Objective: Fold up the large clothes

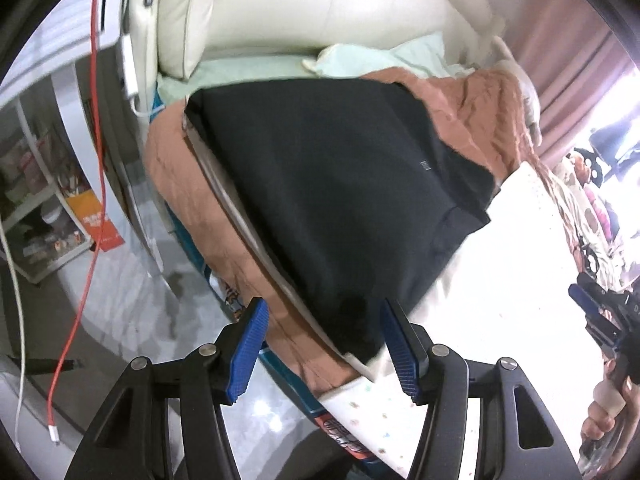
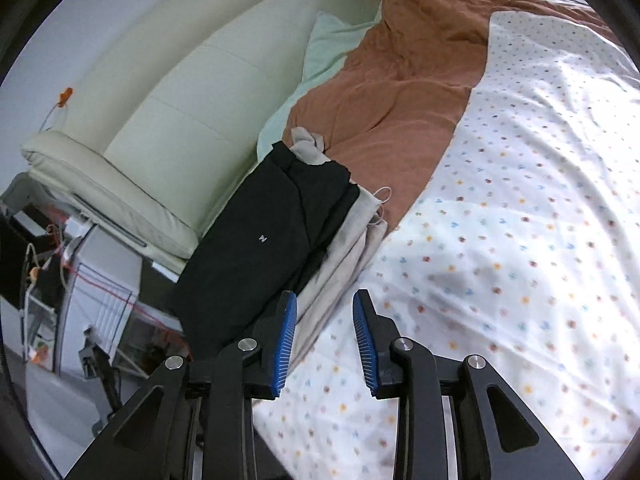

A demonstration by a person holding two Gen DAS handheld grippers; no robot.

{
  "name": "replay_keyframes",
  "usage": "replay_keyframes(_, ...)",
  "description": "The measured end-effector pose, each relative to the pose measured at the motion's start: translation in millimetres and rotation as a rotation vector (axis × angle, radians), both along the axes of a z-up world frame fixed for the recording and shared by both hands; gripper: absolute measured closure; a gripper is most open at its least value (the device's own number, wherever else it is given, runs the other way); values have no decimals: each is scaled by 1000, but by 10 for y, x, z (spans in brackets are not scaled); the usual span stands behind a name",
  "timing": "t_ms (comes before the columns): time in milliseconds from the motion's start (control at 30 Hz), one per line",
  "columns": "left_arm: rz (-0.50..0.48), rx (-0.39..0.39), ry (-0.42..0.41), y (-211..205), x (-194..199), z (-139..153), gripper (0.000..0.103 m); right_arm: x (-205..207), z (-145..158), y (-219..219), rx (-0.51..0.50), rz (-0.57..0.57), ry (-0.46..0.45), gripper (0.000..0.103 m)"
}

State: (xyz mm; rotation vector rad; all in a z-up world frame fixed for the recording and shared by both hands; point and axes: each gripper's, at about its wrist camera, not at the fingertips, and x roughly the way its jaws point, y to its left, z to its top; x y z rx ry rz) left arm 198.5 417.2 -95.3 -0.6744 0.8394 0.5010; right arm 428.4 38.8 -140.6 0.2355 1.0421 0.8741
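1. Two garments make up the stack you are working on — a folded black garment (image 2: 256, 240) lying on top of a pale grey one (image 2: 352, 236), at the bed's edge near the cream headboard (image 2: 172, 120), partly on the rust-orange blanket (image 2: 400, 92).
2. Your left gripper (image 1: 322, 344) has its jaws standing well apart with nothing clamped; the near corner of the black garment (image 1: 328, 184) shows between the blue pads, but they do not press on it.
3. Your right gripper (image 2: 325, 340) has its jaws narrower but parted, and empty — only the dotted white sheet (image 2: 520, 240) and the grey garment's edge show in the gap.
4. The relation that matters: in the right wrist view the stack lies ahead and to the left of your right jaws, its long axis running from near them toward the headboard. In the left wrist view the same stack fills the space straight ahead of the jaws.
5. I judge your left hand the nearer one — its jaws sit right over the stack's near corner, while your right points mostly at bare sheet beside it.
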Motion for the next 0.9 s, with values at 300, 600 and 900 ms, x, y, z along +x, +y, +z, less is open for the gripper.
replay_keyframes(300,-59,104,-86,-545,-93,555,8,-299,387,-485,12,12,-66,37)
replay_keyframes(600,-149,149,-148,-1098,-141,929,2,-683,790,-1054,-23,15,-171,5)
replay_keyframes(900,-247,203,-206,-1695,-271,1213,1,-1055,1033,-1621,-51,-3,-263,1)
